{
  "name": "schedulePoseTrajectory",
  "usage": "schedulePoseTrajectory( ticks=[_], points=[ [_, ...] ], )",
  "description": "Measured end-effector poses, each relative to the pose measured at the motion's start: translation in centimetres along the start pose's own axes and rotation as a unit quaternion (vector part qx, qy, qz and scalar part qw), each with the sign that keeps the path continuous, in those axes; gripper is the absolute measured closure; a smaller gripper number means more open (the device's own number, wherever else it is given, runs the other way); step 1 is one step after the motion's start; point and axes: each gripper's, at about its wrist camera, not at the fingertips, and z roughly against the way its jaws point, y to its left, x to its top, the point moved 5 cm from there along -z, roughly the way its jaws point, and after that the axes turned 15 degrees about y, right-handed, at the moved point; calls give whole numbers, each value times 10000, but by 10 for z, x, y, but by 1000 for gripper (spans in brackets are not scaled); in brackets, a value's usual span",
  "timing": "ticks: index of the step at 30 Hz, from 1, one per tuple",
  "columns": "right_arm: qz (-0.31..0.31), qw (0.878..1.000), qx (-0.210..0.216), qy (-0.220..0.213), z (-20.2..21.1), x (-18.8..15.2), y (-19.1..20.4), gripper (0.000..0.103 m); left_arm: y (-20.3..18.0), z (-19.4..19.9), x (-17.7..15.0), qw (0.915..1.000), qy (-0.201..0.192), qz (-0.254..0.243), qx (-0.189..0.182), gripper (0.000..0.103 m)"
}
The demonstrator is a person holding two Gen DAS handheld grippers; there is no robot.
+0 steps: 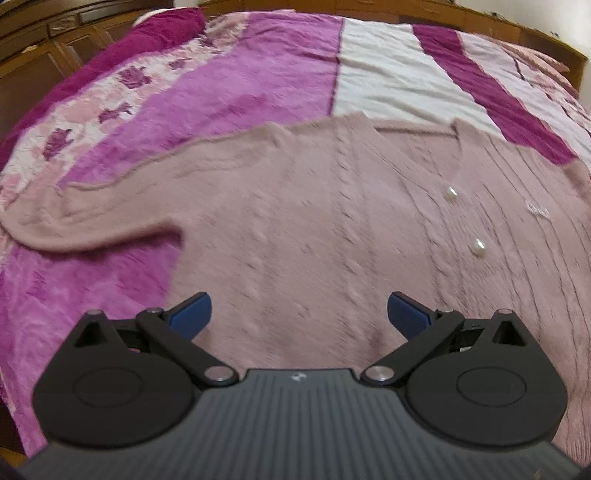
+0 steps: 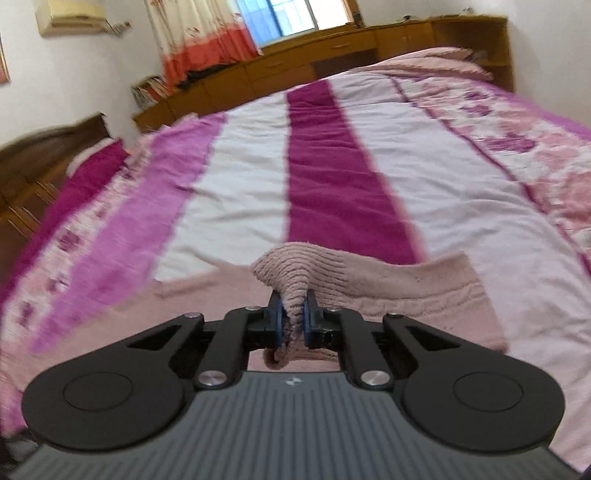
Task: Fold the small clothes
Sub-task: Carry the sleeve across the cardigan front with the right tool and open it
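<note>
Striped pink bedspread [image 2: 314, 177], wooden cabinets [image 2: 332, 59], curtain [image 2: 199, 33], window [image 2: 291, 14]

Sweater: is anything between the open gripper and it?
Nothing visible. The left gripper is open above the sweater, with only bare knit and two pearl buttons ahead. The right gripper already pinches a ribbed edge of it.

Bed [image 1: 388, 74] with striped magenta bedspread, pink cardigan [image 1: 314, 206] spread on it

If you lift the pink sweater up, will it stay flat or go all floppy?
Probably floppy: the sweater is soft knit, and its cuff already bunches and droops between the right gripper's fingers. It likely won't slip, being fuzzy.
</note>
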Motion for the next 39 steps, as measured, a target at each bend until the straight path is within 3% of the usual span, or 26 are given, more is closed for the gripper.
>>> schedulePoseTrajectory(
  ticks=[7,13,26,36,39],
  points=[
    [-101,9945,1039,58,-5,25,71,92,32,5,11,9994,-118,229,213,0],
    [41,9878,1552,90,-24,28,142,92,57,7,13,9985,-140,424,308,0],
    [154,9766,2065,587,-104,16,245,92,87,6,10,9963,-119,702,486,0],
    [43,9650,2366,1135,-162,-5,273,92,97,-1,8,9951,-42,847,507,0],
    [197,9651,2279,1274,-176,-16,281,92,102,-4,6,9945,9,919,509,0]
  ],
)
